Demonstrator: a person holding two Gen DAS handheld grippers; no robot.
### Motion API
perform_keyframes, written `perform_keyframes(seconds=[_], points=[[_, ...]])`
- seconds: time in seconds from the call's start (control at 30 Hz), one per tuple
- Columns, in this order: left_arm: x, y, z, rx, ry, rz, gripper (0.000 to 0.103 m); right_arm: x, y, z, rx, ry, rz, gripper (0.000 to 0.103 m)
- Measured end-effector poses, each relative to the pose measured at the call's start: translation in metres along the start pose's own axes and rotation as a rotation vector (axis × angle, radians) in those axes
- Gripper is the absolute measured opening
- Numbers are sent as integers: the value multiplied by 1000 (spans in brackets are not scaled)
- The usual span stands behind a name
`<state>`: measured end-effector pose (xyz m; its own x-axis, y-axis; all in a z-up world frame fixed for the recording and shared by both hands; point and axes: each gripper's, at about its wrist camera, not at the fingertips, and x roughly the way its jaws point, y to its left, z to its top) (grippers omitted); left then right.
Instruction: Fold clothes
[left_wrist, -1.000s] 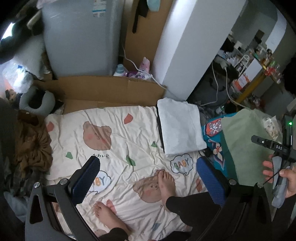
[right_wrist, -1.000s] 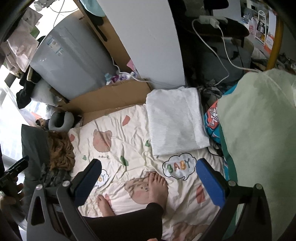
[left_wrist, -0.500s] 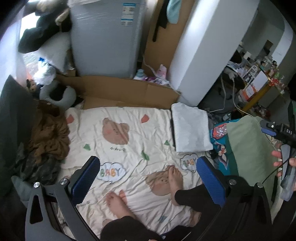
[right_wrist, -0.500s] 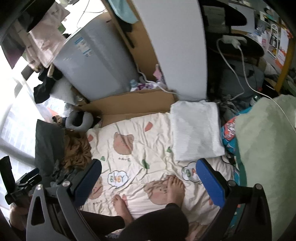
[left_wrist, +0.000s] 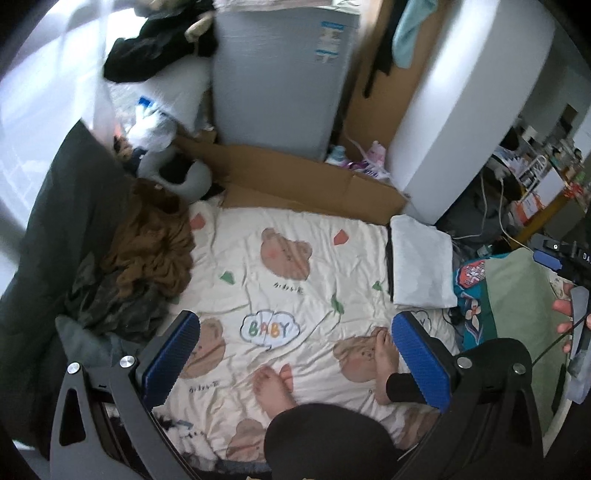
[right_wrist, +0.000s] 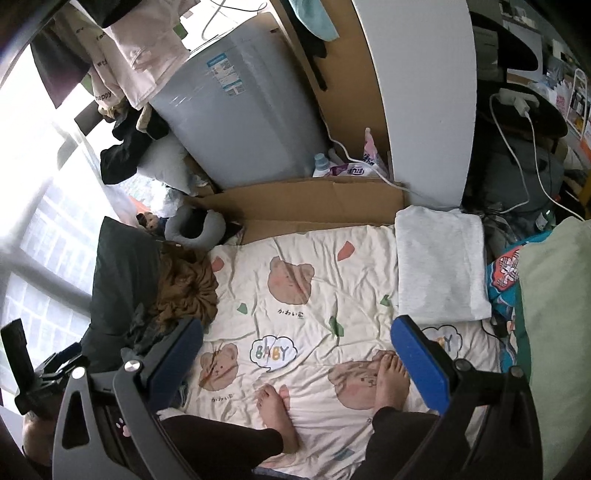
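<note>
Clothes (left_wrist: 147, 254) untouched, both claws high, agape

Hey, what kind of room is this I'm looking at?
Probably a cramped home laundry corner or bedroom floor: a bear-print sheet spread out, a folded grey garment on it, a washer behind, and clothes hanging by the window.

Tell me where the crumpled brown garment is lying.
In both wrist views the brown garment lies heaped at the left edge of the bear-print sheet, beside the dark cushion.
</note>
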<state>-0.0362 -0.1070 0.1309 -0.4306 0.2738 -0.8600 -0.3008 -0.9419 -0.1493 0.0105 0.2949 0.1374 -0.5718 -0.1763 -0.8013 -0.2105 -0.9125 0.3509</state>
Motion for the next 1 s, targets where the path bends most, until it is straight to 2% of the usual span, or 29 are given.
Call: perform_keyframes(seconds=[0.27, 0.37, 0.53, 0.77, 1.0], points=[[-11, 30, -30, -31, -29, 51, 103, 16, 10, -16, -26, 16, -47, 102], [-18, 32, -41, 2, -80, 132, 103, 18, 13, -22, -39, 15, -34, 102], [-21, 37, -57, -6, -124, 165, 103, 25, 16, -33, -63, 13, -33, 102], [-12, 21, -68, -17, -151, 119, 103, 36, 20, -54, -103, 9, -21, 103], [17, 5, -70, -34, -135, 56, 103, 52, 15, -76, -145, 35, -31, 103]])
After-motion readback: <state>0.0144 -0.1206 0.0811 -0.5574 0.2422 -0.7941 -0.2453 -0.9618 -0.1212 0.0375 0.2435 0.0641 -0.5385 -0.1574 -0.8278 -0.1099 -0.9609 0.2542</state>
